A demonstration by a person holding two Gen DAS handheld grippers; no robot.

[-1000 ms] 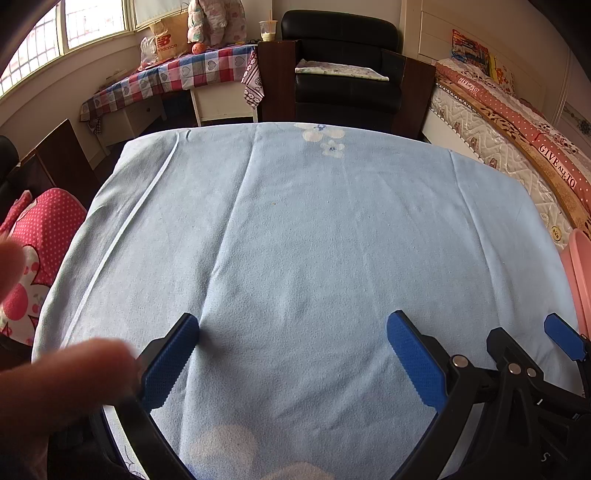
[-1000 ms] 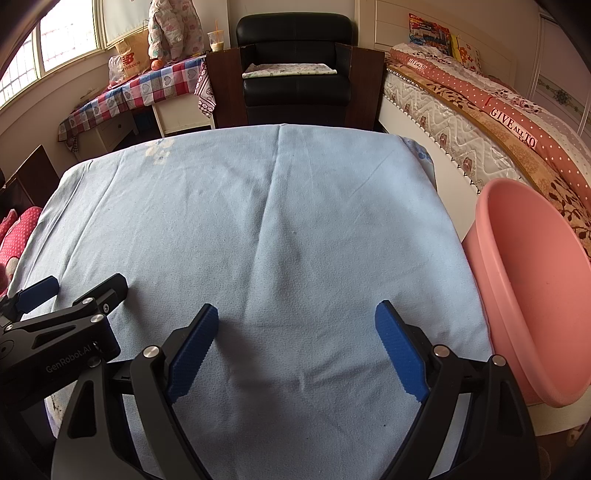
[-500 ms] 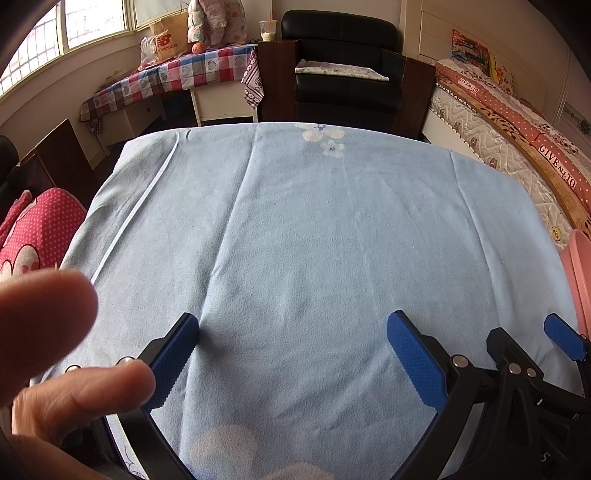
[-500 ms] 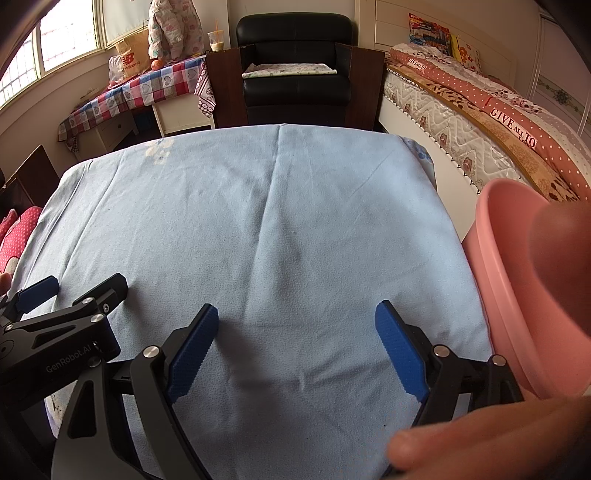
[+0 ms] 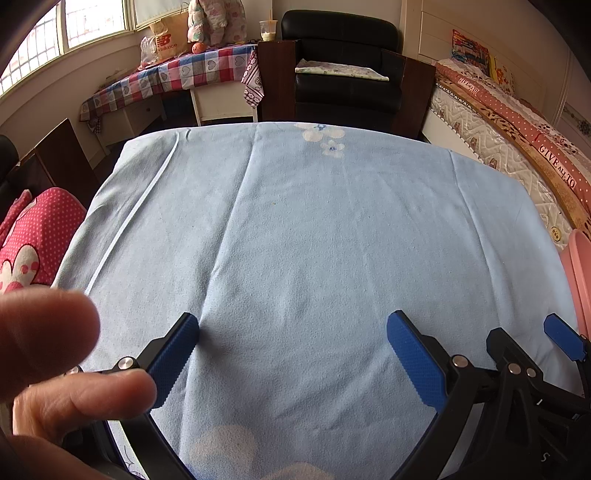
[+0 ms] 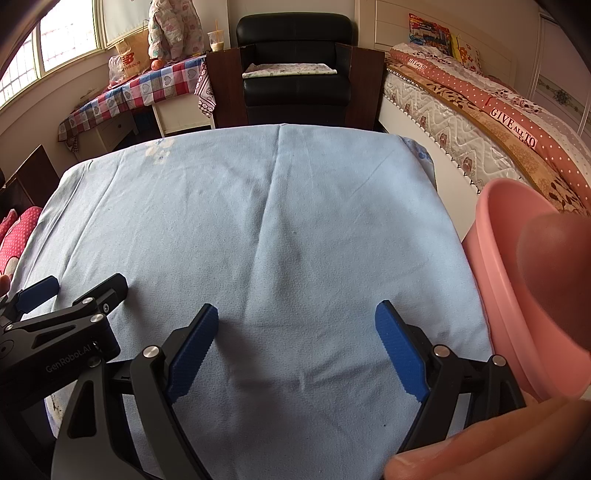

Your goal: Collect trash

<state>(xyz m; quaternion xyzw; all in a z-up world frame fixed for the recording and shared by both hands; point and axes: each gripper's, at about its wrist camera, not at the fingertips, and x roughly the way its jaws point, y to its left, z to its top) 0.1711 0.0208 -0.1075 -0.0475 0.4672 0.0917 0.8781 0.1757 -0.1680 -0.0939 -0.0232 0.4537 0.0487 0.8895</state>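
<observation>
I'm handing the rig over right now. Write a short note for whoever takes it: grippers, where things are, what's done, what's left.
Left gripper: open, empty, low over the blue cloth. A hand blurs that camera's lower left.
Right gripper: open, empty, beside the left one, over the same cloth. Fingers block part of its view on the right.
Pink basin: just off the table's right edge, probably the trash bin; what shows of its inside looks empty.
Trash: none visible on the cloth in either view.
Done: nothing collected that I can see.
Left: find the trash, pick it up, drop it in the basin.

Bright window (image 5: 92,26) daylight, fisheye edges, blurred hand (image 5: 48,354)
</observation>
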